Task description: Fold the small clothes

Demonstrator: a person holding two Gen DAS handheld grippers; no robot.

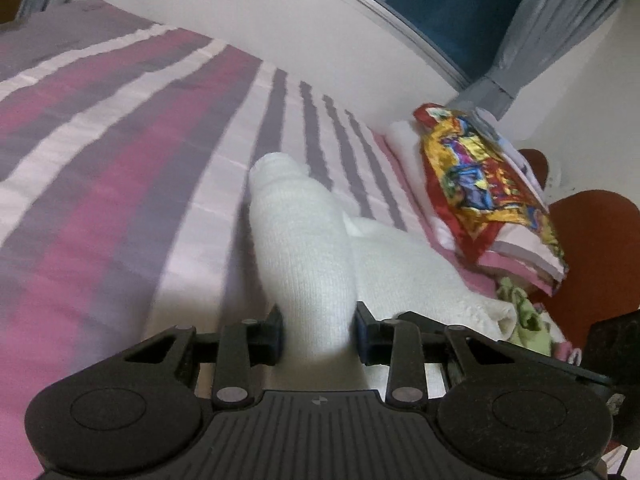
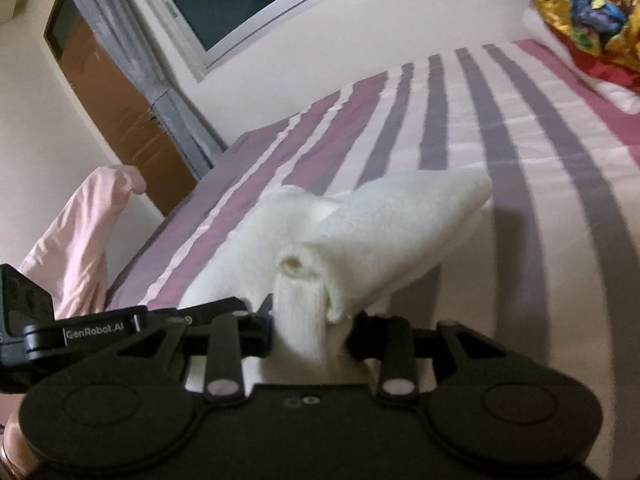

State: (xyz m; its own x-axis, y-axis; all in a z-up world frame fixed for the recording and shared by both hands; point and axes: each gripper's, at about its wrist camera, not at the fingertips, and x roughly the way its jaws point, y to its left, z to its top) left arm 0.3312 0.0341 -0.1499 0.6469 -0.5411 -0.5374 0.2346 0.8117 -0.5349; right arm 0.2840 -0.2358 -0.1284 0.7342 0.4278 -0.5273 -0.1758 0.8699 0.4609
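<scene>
A small white knit garment [image 1: 304, 240] lies lifted over the striped bed [image 1: 120, 160]. My left gripper [image 1: 319, 330] is shut on one bunched end of it; the cloth rises forward from between the fingers. My right gripper [image 2: 310, 330] is shut on another bunched part of the same white garment [image 2: 360, 232], which spreads out over the bedsheet [image 2: 520, 160]. The left gripper's body shows at the left edge of the right wrist view [image 2: 80, 336].
A stack of folded clothes with a shiny red, yellow and blue cloth [image 1: 488, 184] on top sits at the bed's right side; it also shows in the right wrist view [image 2: 580, 12]. A window [image 1: 440, 8], grey curtains and a wooden door [image 2: 120, 112] stand behind.
</scene>
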